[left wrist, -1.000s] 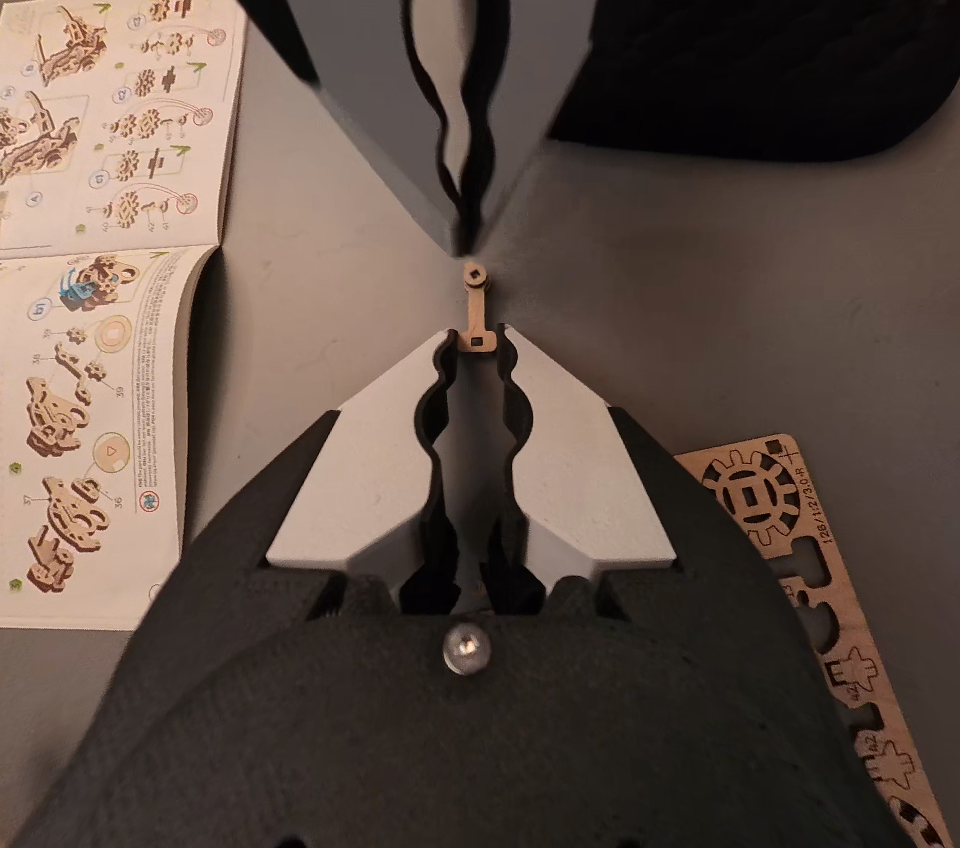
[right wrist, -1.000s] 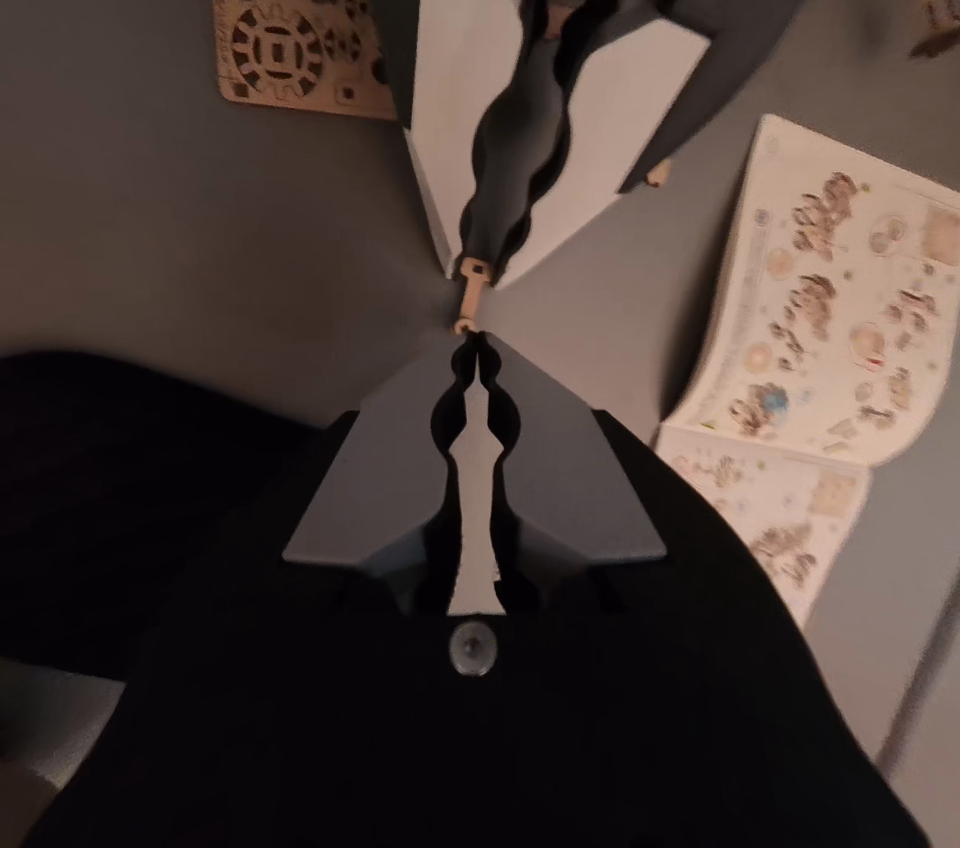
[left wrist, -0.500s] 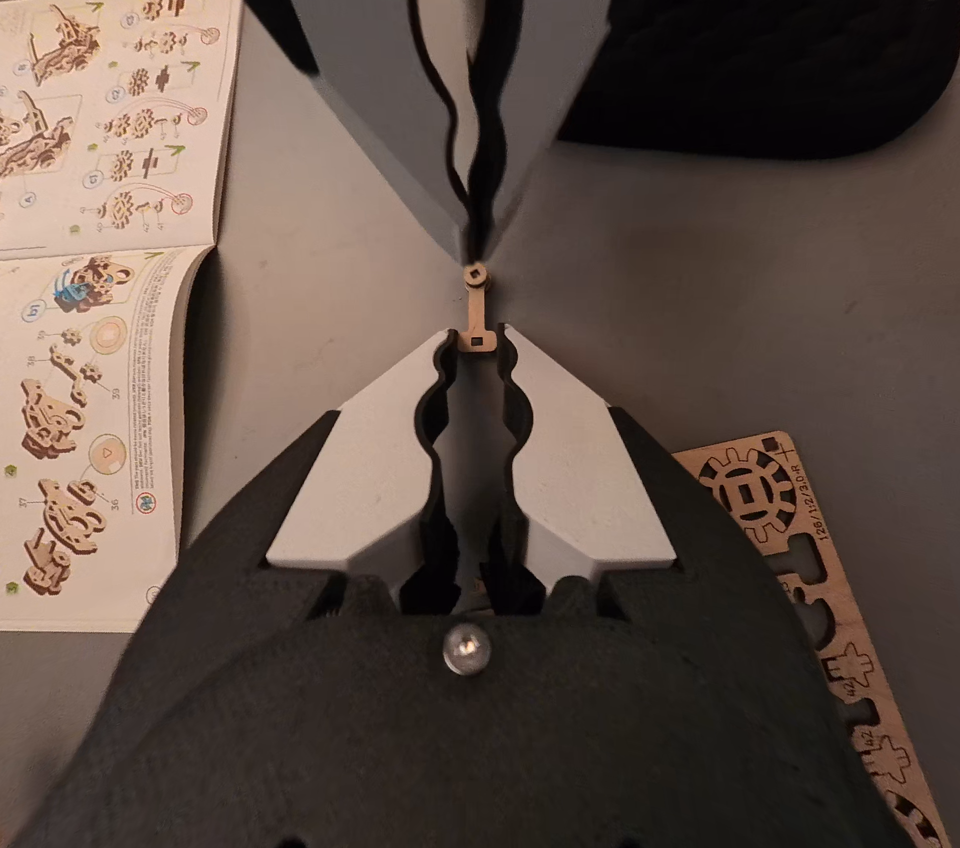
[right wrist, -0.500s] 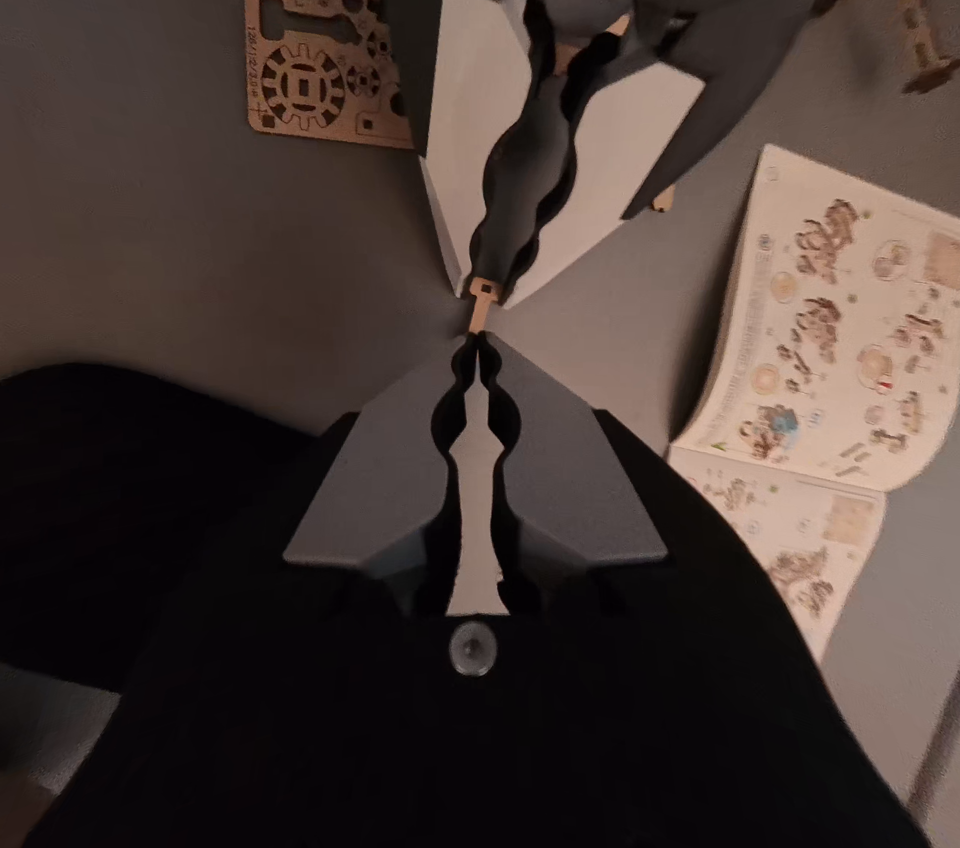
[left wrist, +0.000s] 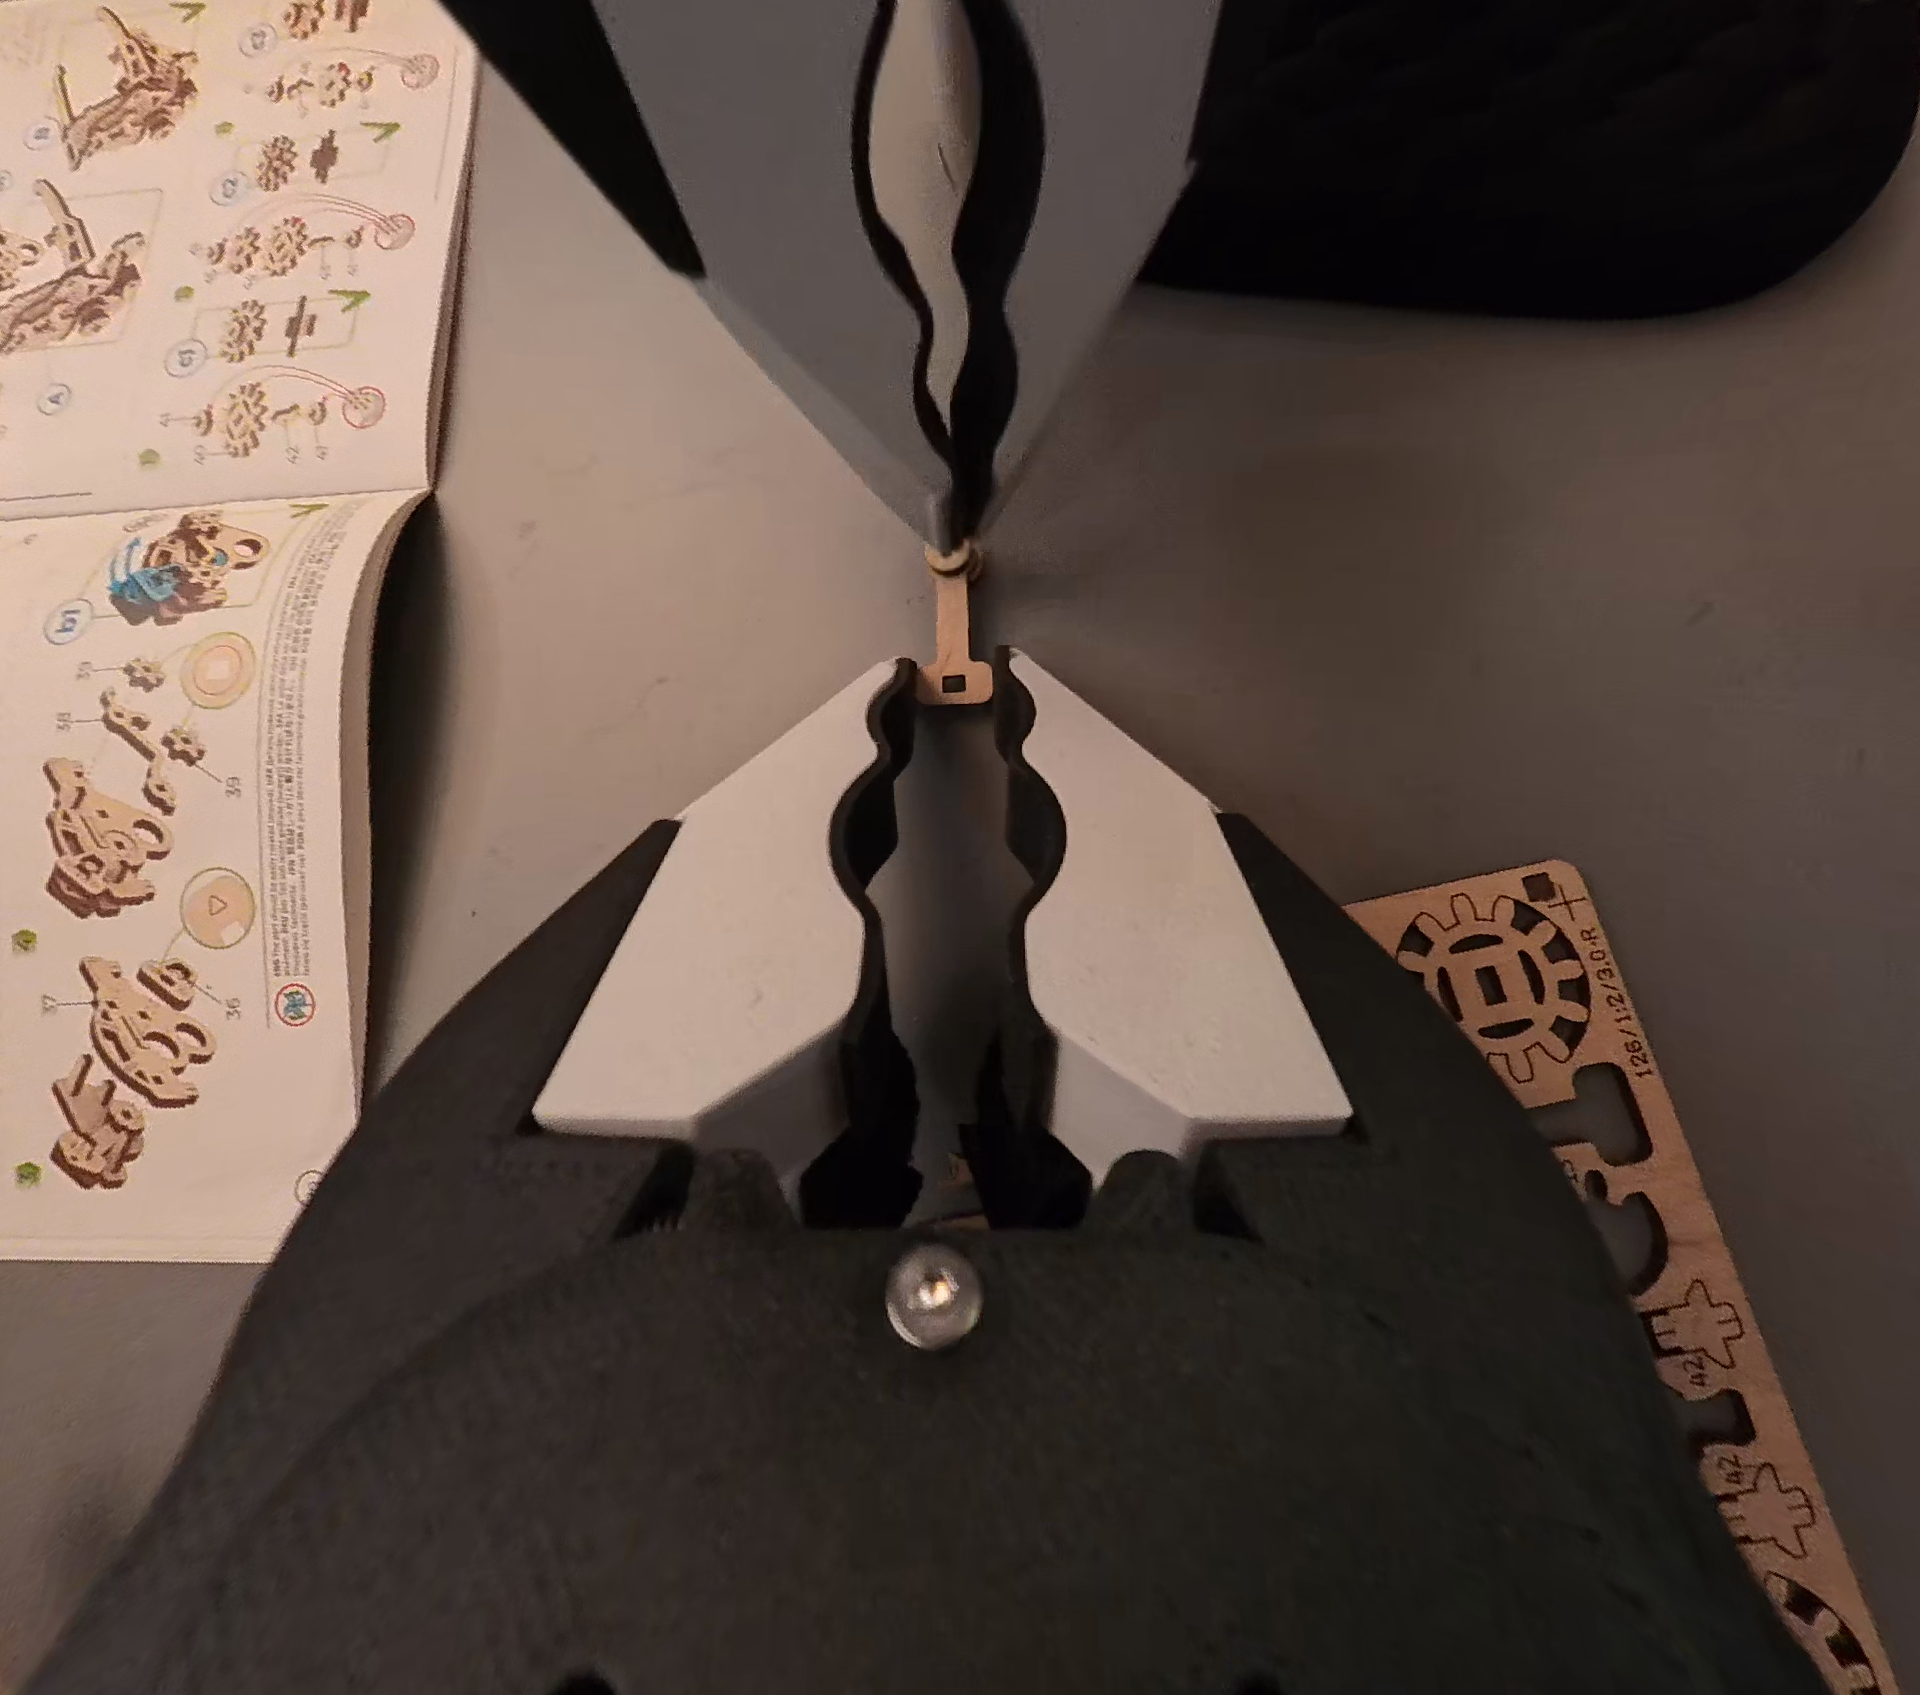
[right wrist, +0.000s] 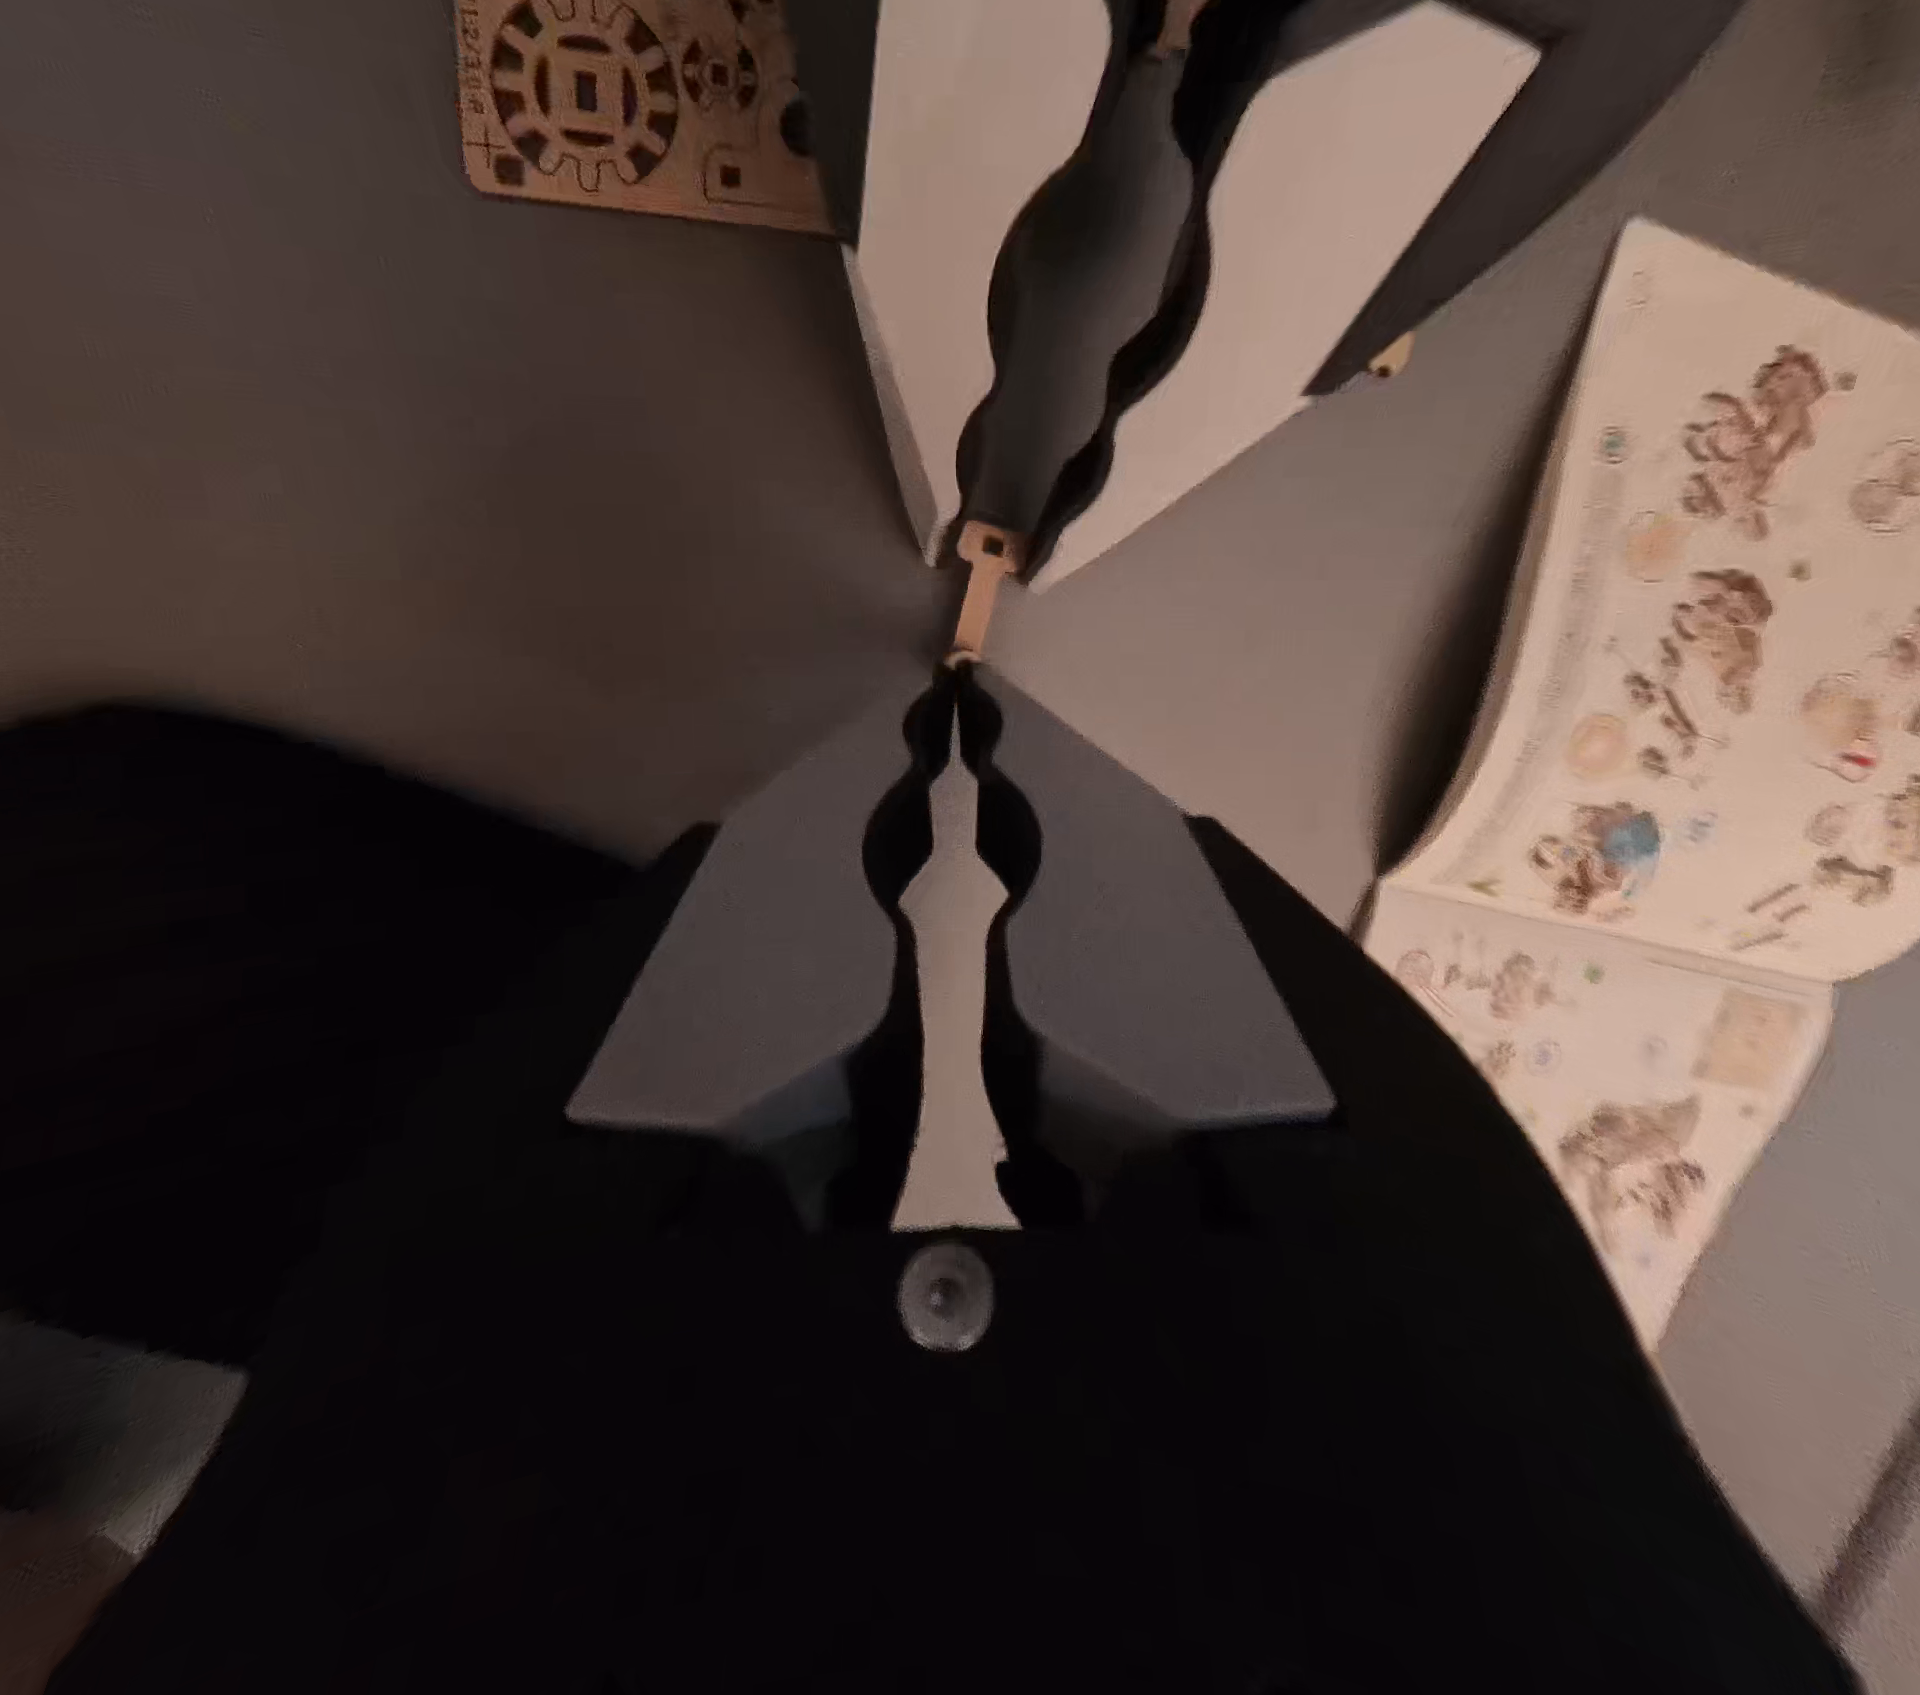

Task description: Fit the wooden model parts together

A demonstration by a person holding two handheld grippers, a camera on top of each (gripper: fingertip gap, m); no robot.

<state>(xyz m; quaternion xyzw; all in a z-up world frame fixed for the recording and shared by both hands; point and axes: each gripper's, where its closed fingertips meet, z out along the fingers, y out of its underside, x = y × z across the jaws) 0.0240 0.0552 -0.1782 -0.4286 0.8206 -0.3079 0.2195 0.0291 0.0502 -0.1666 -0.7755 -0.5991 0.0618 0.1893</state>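
A small wooden lever piece (left wrist: 954, 622) has a square end with a hole and a round end. My left gripper (left wrist: 956, 671) is shut on the square end and holds it above the grey table. My right gripper (left wrist: 954, 531) comes in from the opposite side with its jaws shut. Its tips touch the round end, which is partly hidden. In the right wrist view my right gripper (right wrist: 956, 687) meets the lever piece (right wrist: 975, 606), which sticks out of my left gripper (right wrist: 985, 546). I cannot tell whether the right tips hold anything tiny.
An open instruction booklet (left wrist: 197, 502) lies to the left; it also shows in the right wrist view (right wrist: 1662, 710). A wooden part sheet (left wrist: 1621, 1178) with cut-outs lies at the lower right. A black padded object (left wrist: 1558, 35) sits at the back right.
My right gripper has moved closer, and its shut tips now reach the round end of the lever piece. My left gripper has held still with the piece.
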